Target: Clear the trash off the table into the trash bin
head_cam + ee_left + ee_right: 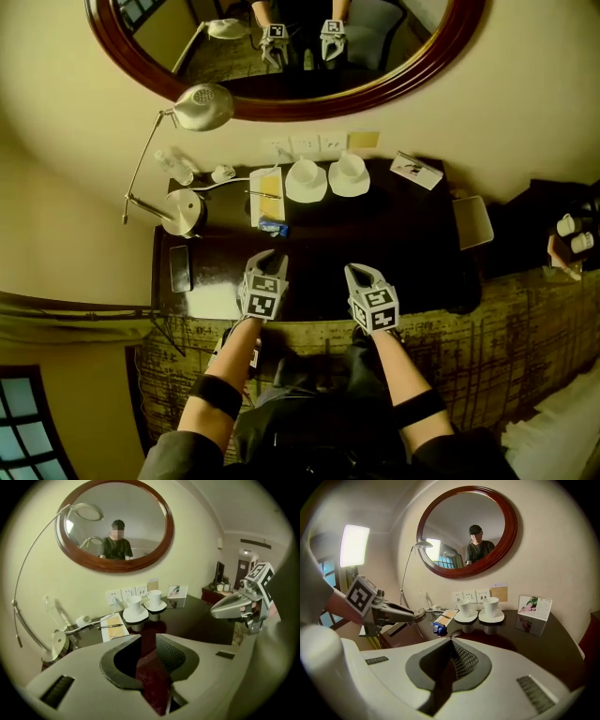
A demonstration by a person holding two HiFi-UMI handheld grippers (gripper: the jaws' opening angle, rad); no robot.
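A small blue wrapper (273, 226) lies on the dark table (403, 234), just in front of a notepad (268, 194); the right gripper view shows the wrapper (438, 628) too. My left gripper (265, 256) hovers near the table's front edge, a short way in front of the wrapper. Its jaws stand slightly apart with nothing between them (149, 637). My right gripper (361, 272) is beside it to the right, shut and empty (451, 641). In the left gripper view the wrapper is hidden by the jaws. I see no trash bin.
Two white cups on saucers (306, 178) (349, 173) and a small card (416, 170) stand at the back. At the left are a desk lamp (183, 211), a phone (180, 268) and a white sheet (214, 300). A white tray (473, 221) sits at the right edge.
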